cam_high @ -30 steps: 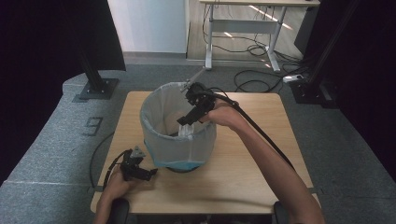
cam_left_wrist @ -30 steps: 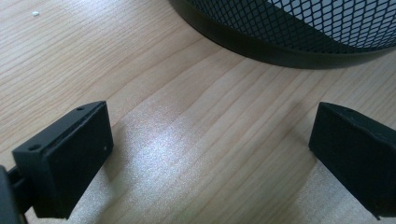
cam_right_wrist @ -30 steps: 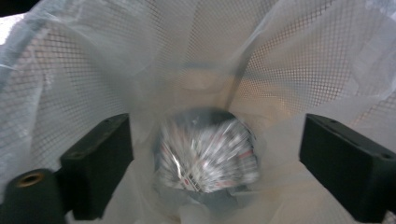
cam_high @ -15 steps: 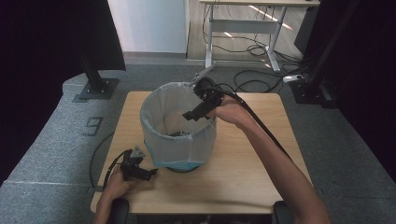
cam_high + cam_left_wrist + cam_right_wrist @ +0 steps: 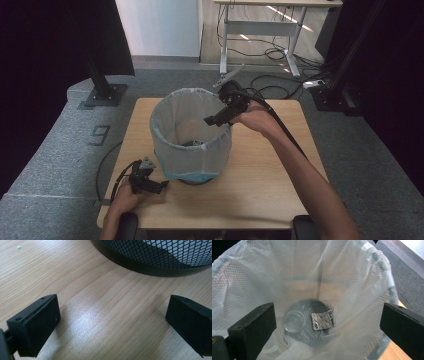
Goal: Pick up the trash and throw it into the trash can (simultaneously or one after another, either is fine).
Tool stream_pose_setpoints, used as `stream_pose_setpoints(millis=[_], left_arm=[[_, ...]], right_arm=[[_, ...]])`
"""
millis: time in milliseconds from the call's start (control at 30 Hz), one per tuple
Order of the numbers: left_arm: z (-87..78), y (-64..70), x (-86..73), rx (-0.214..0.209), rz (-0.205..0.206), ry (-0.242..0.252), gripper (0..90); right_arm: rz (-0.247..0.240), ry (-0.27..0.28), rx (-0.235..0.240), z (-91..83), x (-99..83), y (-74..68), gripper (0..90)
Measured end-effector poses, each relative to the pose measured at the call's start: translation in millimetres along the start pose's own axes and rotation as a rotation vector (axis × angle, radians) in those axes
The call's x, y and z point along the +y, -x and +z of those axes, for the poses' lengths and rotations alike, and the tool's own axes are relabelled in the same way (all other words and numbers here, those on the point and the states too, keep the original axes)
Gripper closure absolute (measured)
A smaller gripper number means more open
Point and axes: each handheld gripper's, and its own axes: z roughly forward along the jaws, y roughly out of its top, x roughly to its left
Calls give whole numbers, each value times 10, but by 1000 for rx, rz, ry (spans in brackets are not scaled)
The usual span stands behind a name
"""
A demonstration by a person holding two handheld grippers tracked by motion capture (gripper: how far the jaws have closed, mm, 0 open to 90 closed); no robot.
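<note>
Bin: mesh wastebasket with white liner stands mid-table.
Contents: a foil blister pack and clear lid lie at the bottom.
Right claw: jaws wide apart, empty, poised over the rim.
Left claw: jaws apart, low on the table just beside the bin's base.
Advice: lift straight up, clear of the liner.

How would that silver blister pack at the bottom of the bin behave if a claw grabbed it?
The blister pack looks thin and crinkled, so probably light and bendy under a pinch. Its foil face seems slick; the pads may slip. It lies flat on the loose liner, which would likely bunch up with it.
</note>
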Motion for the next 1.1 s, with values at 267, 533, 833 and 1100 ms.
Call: stream_pose_setpoints(millis=[267, 533, 833, 1100], left_arm=[[0, 0, 0, 0, 0, 0, 0], [0, -1, 0, -1, 2, -1, 0], [-1, -1, 0, 0, 2, -2, 0], [0, -1, 0, 0, 1, 0, 0]], right_arm=[[15, 14, -16, -78, -87, 63, 0], [38, 30, -34, -154, -195, 130, 0], [73, 46, -63, -287, -344, 225, 0], [104, 56, -98, -379, -497, 317, 0]])
